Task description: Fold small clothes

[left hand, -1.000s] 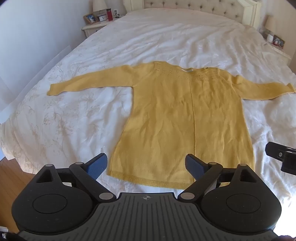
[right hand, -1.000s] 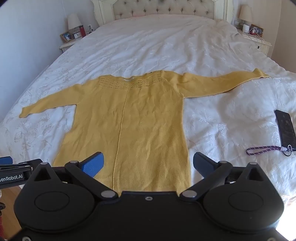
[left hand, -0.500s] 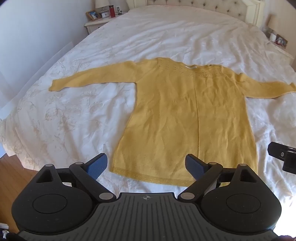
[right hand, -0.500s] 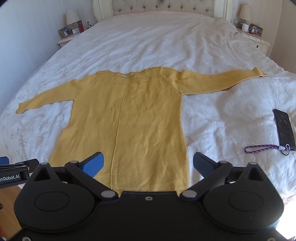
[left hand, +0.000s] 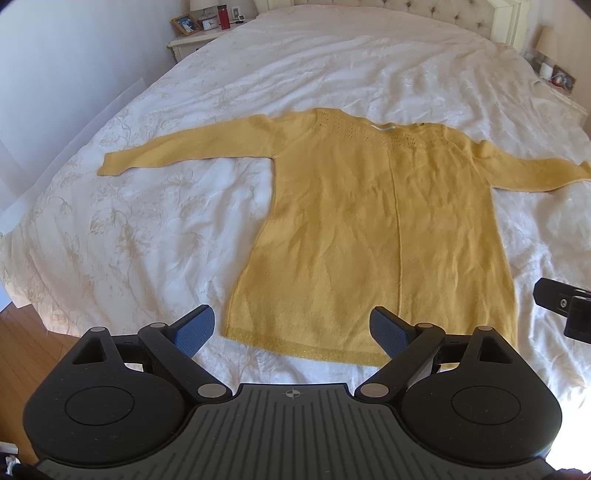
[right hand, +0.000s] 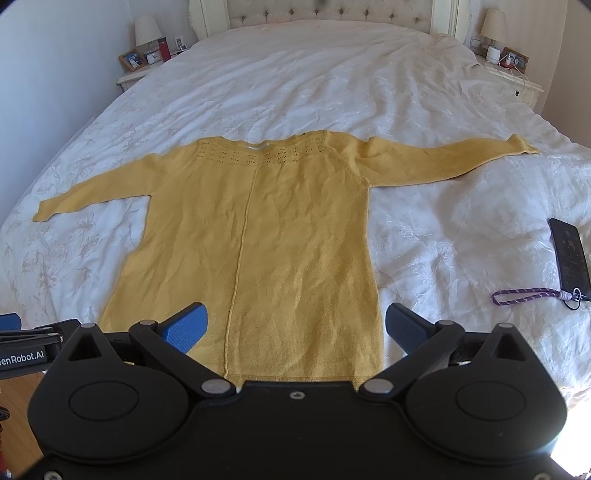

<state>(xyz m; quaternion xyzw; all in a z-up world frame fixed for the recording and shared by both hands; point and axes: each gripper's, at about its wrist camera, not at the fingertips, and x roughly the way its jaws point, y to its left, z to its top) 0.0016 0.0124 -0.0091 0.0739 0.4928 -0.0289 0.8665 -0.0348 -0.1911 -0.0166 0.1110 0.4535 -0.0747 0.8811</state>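
A yellow knit sweater [left hand: 373, 229] lies flat on the white bed [left hand: 147, 229], sleeves spread left and right, hem toward me. It also shows in the right wrist view [right hand: 258, 236]. My left gripper [left hand: 293, 330] is open and empty, held above the hem's left half. My right gripper [right hand: 295, 326] is open and empty, above the hem's right half. Neither gripper touches the sweater. Part of the right gripper shows at the right edge of the left wrist view [left hand: 565, 306].
A black phone [right hand: 569, 258] with a purple strap [right hand: 528, 296] lies on the bed right of the sweater. Nightstands with lamps, frames and a red bottle [right hand: 163, 49] stand beside the headboard [right hand: 332, 13]. Wooden floor [left hand: 29, 358] shows at lower left.
Both grippers have drifted a little; the sweater sits slightly lower and further right in the left view. Both stay open and empty.
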